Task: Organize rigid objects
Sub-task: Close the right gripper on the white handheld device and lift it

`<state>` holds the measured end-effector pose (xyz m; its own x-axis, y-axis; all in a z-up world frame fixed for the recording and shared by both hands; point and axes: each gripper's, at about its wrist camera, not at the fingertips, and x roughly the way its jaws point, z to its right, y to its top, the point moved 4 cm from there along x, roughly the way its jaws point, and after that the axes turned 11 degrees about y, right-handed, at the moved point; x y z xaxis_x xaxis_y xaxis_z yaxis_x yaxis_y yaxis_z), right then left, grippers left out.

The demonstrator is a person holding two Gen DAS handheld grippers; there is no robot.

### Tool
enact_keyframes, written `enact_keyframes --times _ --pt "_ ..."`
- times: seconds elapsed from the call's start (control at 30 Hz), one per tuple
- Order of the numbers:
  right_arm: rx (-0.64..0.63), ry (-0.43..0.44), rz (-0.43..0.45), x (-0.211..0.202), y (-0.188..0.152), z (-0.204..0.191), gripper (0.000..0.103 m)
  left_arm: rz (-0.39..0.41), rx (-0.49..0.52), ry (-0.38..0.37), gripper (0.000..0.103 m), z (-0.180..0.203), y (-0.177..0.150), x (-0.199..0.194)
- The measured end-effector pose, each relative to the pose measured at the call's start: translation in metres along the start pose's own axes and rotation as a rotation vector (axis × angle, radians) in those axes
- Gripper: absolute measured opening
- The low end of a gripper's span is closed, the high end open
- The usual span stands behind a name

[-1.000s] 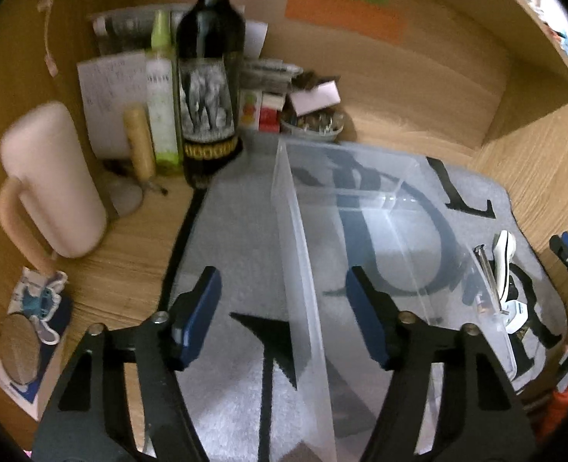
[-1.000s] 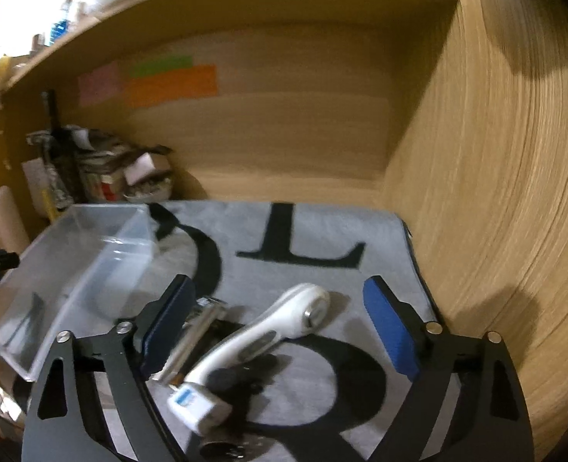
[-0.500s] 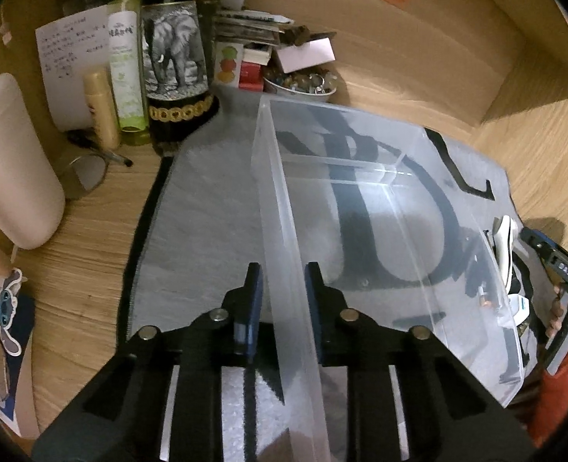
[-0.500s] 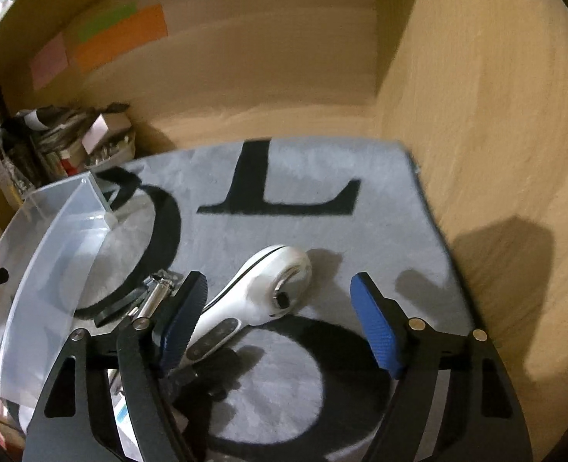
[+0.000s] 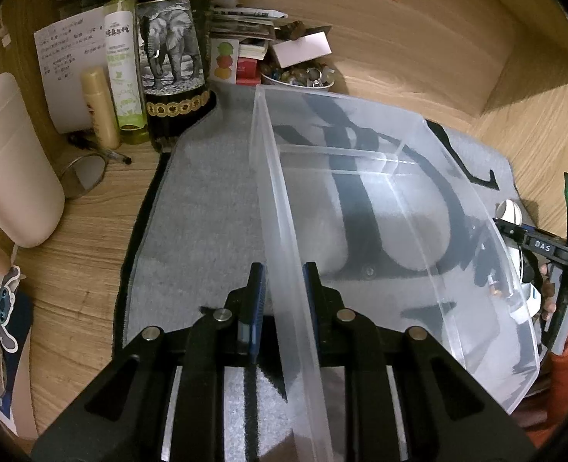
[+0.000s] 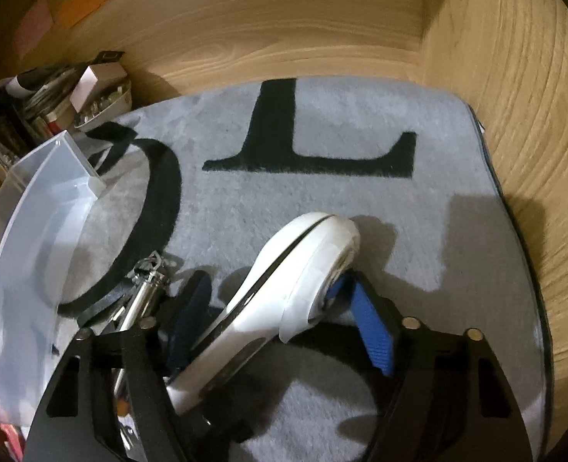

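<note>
Now right gripper (image 6: 276,308) straddles white handheld device (image 6: 284,288) on grey mat (image 6: 322,123), jaws just closing, right pad touching; device's long axis slants toward clear bin (image 6: 25,250) at left. Left gripper (image 5: 282,300) clamped on bin's near wall.

Clear bin (image 5: 361,208) centre frame on the mat (image 5: 206,208), bottles (image 5: 168,61) and clutter at upper left behind it. In the right wrist view: bin at left edge, white tool (image 6: 284,288) lying lower centre, metal piece (image 6: 145,292) between them.
</note>
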<state>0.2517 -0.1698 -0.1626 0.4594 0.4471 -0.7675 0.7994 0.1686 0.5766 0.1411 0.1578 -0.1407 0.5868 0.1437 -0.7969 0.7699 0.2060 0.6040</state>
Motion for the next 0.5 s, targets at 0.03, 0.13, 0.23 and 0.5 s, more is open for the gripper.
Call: enact_keyframes --times 0.03,0.13,0.23,0.5 --pt "0.000 -0.002 0.004 0.000 0.001 0.000 0.057 0.001 -0.002 -0.002 0.020 0.000 0.000 0.000" --pt "0.009 0.015 0.009 0.001 0.005 0.000 0.046 0.000 -0.007 -0.009 0.019 0.000 -0.001 -0.001" --pt "0.008 0.026 0.020 0.001 0.007 -0.002 0.039 -0.002 0.004 -0.010 0.016 0.001 -0.002 -0.002" --pt "-0.036 0.009 0.121 -0.022 0.018 -0.013 0.038 -0.003 0.023 -0.003 0.014 0.003 -0.002 -0.005"
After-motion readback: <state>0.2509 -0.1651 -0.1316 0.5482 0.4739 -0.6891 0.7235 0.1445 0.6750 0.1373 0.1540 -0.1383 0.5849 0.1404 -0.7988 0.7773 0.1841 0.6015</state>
